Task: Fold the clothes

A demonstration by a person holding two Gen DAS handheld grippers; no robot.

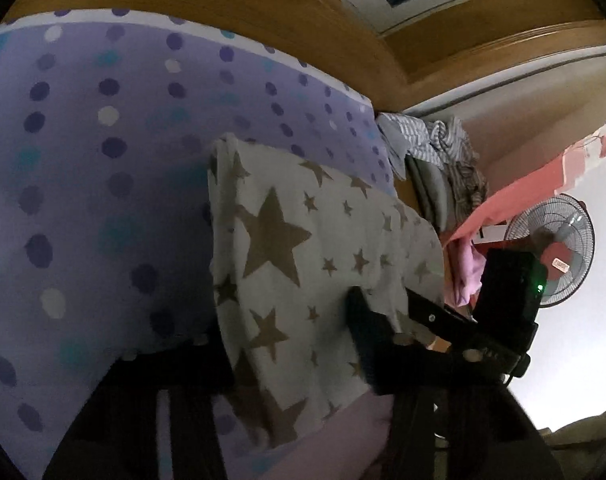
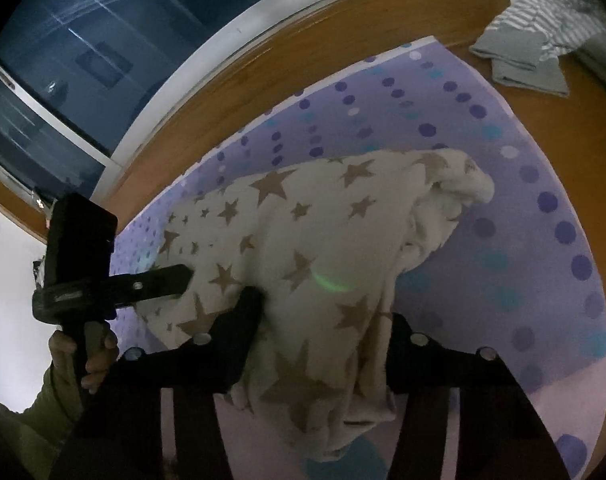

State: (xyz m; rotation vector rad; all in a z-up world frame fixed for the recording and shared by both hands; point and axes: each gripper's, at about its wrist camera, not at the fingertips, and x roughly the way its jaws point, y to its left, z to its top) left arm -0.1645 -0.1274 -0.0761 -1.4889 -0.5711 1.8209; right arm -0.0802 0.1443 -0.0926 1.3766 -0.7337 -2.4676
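Observation:
A white cloth with brown stars (image 1: 303, 240) lies on a purple dotted bedsheet (image 1: 83, 160). In the left wrist view its near end runs between my left gripper's (image 1: 287, 328) fingers, which press on it. My right gripper (image 1: 435, 316) grips the cloth's right edge there. In the right wrist view the cloth (image 2: 323, 220) bunches up and hangs between my right gripper's (image 2: 327, 312) fingers, which are shut on it. The left gripper (image 2: 179, 278), held by a hand (image 2: 95, 360), bites the cloth's left edge. Its lower finger is hidden under the fabric.
A pile of striped and grey clothes (image 1: 435, 148) (image 2: 535, 40) sits on the wooden frame (image 2: 343, 40) past the sheet's corner. A pink garment (image 1: 471, 276) and a standing fan (image 1: 559, 248) are to the right. A dark window (image 2: 63, 60) is behind the bed.

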